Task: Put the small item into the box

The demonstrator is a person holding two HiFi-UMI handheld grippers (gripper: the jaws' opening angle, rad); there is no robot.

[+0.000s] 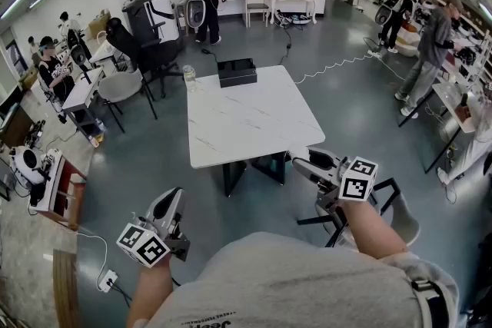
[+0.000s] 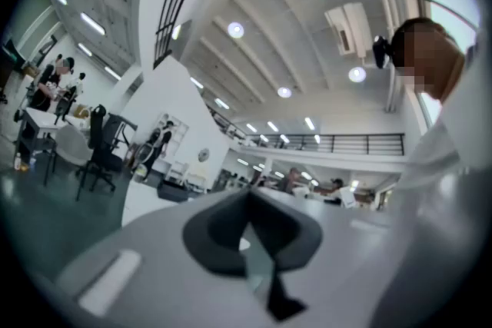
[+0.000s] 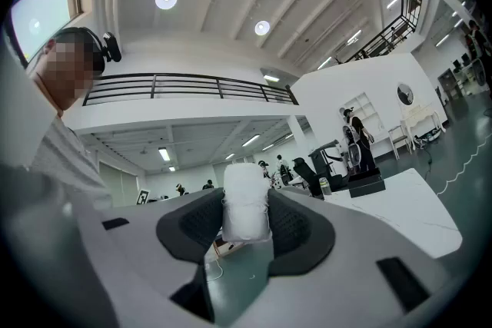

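Head view: black box sits at the far edge of the white table. Left gripper and right gripper hang short of the near edge.
Left gripper view: jaws together, nothing between.
Right gripper view: jaws clamp the small white item.

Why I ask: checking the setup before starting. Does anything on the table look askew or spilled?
Nothing stands out. The black box sits level at the table's far edge, a bottle stands upright at the far left corner, and nothing is spilled.
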